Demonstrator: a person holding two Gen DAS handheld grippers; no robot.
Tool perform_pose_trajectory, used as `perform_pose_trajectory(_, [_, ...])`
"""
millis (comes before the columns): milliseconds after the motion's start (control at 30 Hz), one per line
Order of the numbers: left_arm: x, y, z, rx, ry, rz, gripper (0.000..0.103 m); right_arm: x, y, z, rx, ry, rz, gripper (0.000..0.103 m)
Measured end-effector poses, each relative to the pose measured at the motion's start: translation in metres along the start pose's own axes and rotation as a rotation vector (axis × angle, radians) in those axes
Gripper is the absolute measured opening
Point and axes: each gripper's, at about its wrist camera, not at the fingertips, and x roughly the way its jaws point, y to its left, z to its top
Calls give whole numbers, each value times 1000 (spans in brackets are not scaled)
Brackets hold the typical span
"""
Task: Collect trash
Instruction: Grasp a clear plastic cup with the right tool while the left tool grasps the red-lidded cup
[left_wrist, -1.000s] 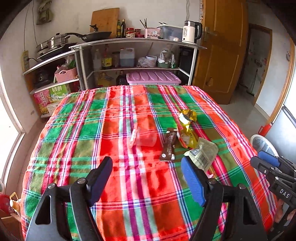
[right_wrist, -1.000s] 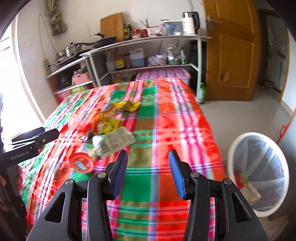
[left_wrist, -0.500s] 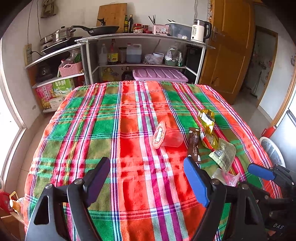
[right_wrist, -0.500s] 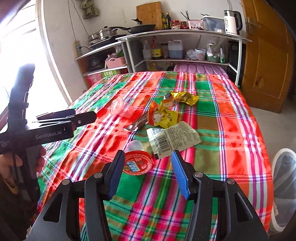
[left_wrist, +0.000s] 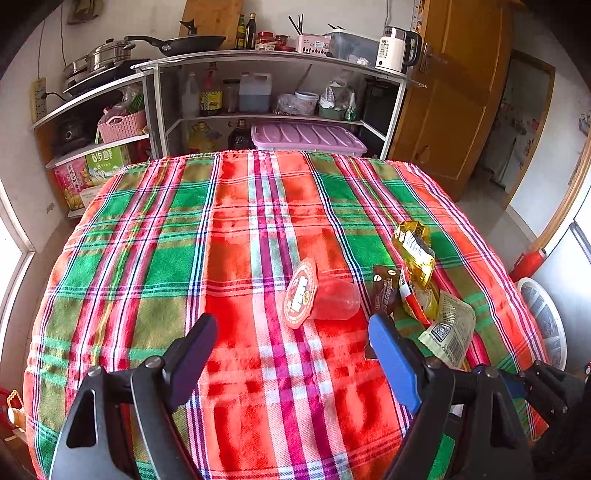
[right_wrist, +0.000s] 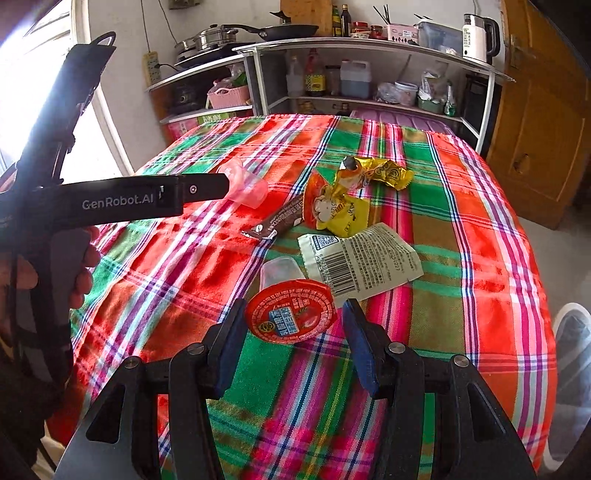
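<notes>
Right between the fingers of the right gripper sits a small jelly cup with a round red foil lid. A second ago that cup was farther off, out in front; now the gripper has come up around it. Its jaws have just been opening and stand wide, one on each side of the cup. The pads do not seem to squeeze it.

Just past that cup lies a flat, crinkly white wrapper with a barcode. Beyond it are a yellow packet, a shiny gold wrapper and a thin brown bar wrapper.

The left gripper has also come closer to the trash. Its jaws have just been opening too, and they are wide with only cloth between them. Just ahead of it lies another clear cup on its side, soft pink plastic with a peeled red lid.

Everything rests on a fuzzy checked tablecloth of red, green and pink. Off to the right gripper's right, down on the floor, is a round white bin with a see-through bag.
</notes>
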Motion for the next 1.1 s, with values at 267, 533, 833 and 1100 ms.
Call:
perform_pose_trajectory(267, [20,-10,7,23,25,21,85,-1,-7,-1,1,-7,-20,41])
perform_pose_trajectory(533, [29,-16,9,40,29,38,85,-1,-6,-2,6,-13,-6,25])
perform_pose_trajectory(833, [35,-16,10,46,36,38,54,-3,-9,-2,21,-20,1,15])
perform_pose_trajectory(1100, [32,-14,8,45,32,41,48,-6,-10,-3,27,-34,10,9])
